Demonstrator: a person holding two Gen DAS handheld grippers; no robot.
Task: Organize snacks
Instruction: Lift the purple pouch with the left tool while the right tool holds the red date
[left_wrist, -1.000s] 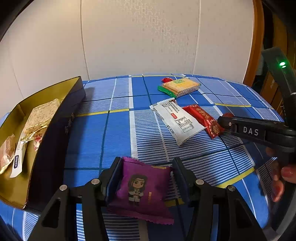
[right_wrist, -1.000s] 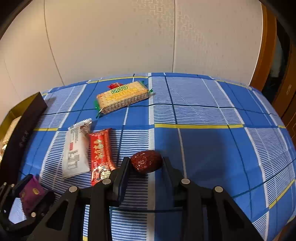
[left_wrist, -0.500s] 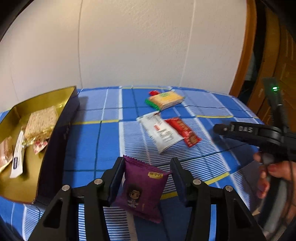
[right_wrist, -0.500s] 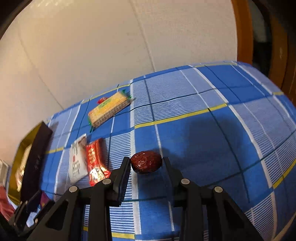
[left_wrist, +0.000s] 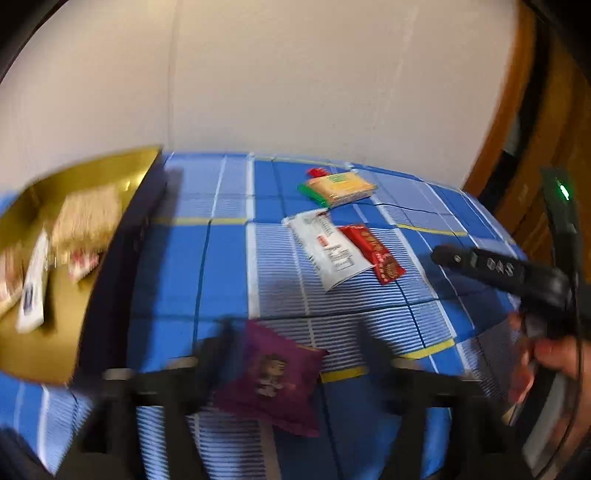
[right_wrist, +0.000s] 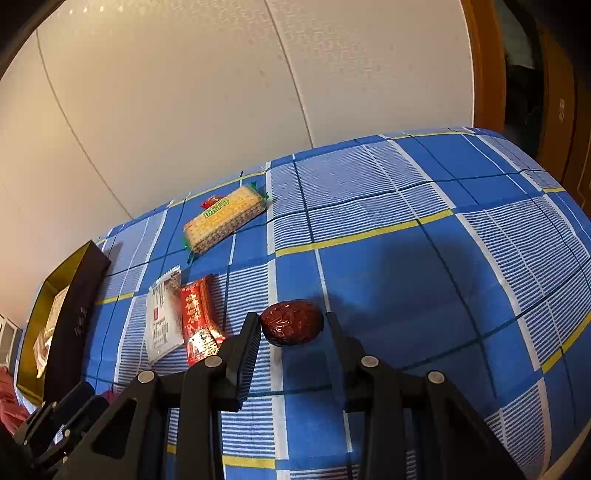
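Two hand-held grippers: left (left_wrist: 295, 354) opening, its purple foil snack packet (left_wrist: 271, 373) may drop short of the gold-lined box (left_wrist: 110, 258); right (right_wrist: 291, 332) pinches a dark red wrapped date (right_wrist: 291, 322).

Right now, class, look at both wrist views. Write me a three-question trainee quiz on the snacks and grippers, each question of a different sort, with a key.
1. True or false: the right gripper is shut on the red date.
2. Which packet lies between the left gripper's opening jaws? A. white packet B. purple packet C. cracker pack
3. Fill in: the red packet lies beside the ____ packet on the blue cloth.

Key: 1 true; 2 B; 3 white. The gold box at the left already holds snacks.
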